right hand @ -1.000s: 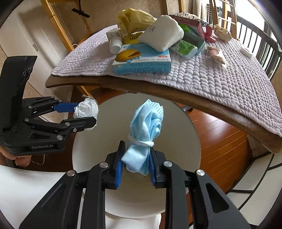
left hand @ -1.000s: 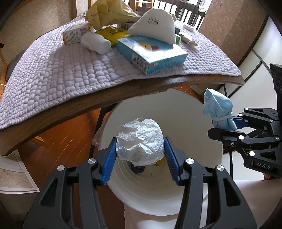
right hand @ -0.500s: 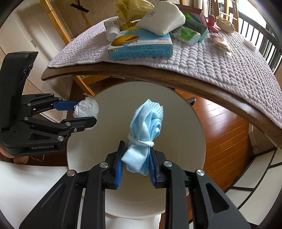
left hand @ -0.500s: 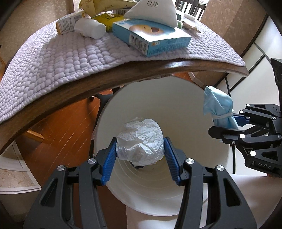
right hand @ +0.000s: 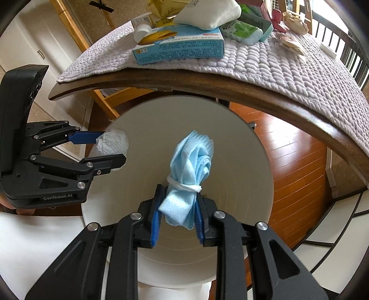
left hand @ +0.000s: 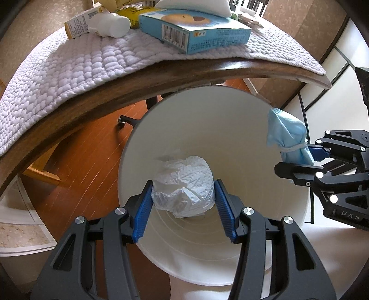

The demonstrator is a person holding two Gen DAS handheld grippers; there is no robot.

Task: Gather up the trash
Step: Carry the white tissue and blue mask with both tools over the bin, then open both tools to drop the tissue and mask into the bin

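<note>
A white bin (left hand: pixel 207 120) stands on the floor below the table edge, its mouth facing me. My left gripper (left hand: pixel 183 196) is shut on a crumpled white tissue ball (left hand: pixel 184 184) over the bin's opening. My right gripper (right hand: pixel 177 207) is shut on a rolled blue face mask (right hand: pixel 191 161) tied with its white loop, also above the bin (right hand: pixel 242 143). In the left wrist view the mask (left hand: pixel 286 136) hangs at the bin's right rim. From the right wrist, the tissue ball (right hand: pixel 114 143) shows at the bin's left rim.
The wooden table edge (left hand: pixel 115 92) with a lilac quilted mat (left hand: pixel 57 69) overhangs the bin. On the mat lie a blue carton (left hand: pixel 196 32), a white bottle (left hand: pixel 110 23), a white pouch (right hand: pixel 207 11) and other packets. An orange wood floor (right hand: pixel 295 150) surrounds the bin.
Both grippers have sunk toward the bin's mouth with their loads still held. The table edge has risen in both views and the bin looks larger.
</note>
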